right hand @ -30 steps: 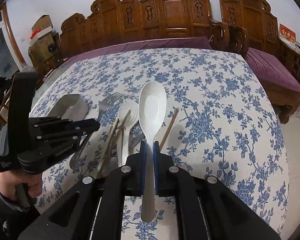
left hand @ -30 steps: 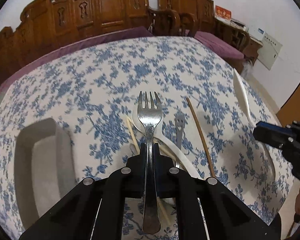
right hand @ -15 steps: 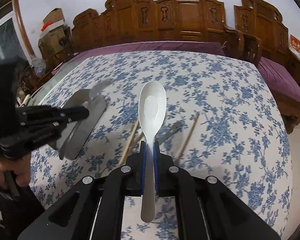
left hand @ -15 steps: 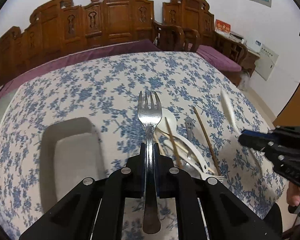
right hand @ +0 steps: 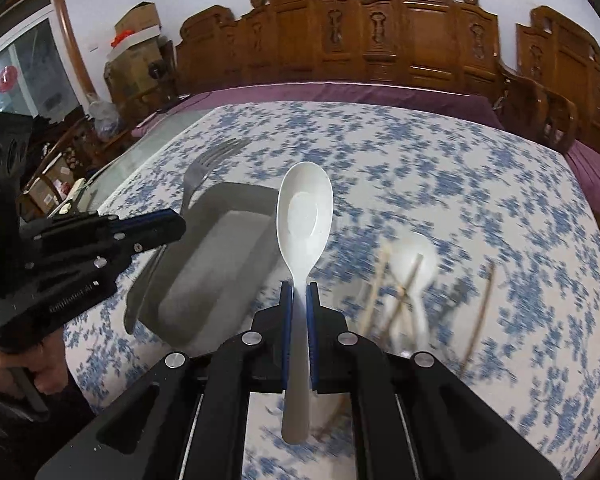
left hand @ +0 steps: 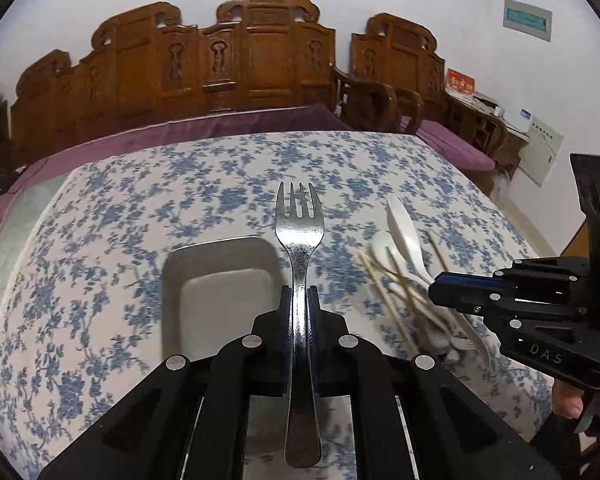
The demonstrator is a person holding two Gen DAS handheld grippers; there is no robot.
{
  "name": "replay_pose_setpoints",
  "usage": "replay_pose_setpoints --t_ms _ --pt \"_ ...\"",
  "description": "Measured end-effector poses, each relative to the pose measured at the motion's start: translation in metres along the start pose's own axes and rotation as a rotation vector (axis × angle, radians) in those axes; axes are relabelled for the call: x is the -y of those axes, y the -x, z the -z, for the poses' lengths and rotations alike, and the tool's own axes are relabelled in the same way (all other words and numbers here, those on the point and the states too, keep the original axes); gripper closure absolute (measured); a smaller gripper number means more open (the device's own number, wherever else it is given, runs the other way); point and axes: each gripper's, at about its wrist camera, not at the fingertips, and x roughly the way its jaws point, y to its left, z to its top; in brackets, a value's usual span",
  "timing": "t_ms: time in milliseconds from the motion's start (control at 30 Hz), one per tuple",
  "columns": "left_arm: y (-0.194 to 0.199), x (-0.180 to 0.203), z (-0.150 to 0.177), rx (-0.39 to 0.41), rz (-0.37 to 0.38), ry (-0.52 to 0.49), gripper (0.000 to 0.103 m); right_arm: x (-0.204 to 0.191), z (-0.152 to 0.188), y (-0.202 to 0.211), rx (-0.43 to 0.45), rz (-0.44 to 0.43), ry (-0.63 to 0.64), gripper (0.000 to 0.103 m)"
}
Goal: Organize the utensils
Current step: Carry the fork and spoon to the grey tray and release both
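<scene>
Left wrist view is showing the tray (left hand: 220,280) now under the fork (left hand: 299,240), no longer off to the left. Left gripper (left hand: 299,312) is clenching the fork; right gripper (right hand: 299,312) is clenching a white spoon (right hand: 304,220) beside the tray. Loose chopsticks (left hand: 388,304) are lying on the floral tablecloth (left hand: 140,200), carved wooden chairs (left hand: 260,60) behind.

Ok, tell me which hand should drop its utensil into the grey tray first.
Probably left. The left gripper, shut on the fork, already sits at the grey tray's edge. The right gripper, shut on the white spoon, approaches from beside it.
</scene>
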Motion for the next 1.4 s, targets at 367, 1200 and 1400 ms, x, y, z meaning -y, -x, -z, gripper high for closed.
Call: replay_pose_setpoints --t_ms 367,1200,1400 --pt "-0.018 -0.046 0.008 -0.022 0.020 0.090 0.097 -0.035 -0.022 -0.029 -0.001 -0.017 0.010 0.094" --pt "-0.023 -0.085 0.017 -0.041 -0.035 0.159 0.096 -0.055 -0.034 -0.057 -0.014 -0.010 -0.033 0.094" --pt "-0.005 -0.101 0.010 0.003 -0.066 0.174 0.096 -0.075 -0.031 -0.077 -0.033 -0.030 -0.036 0.094"
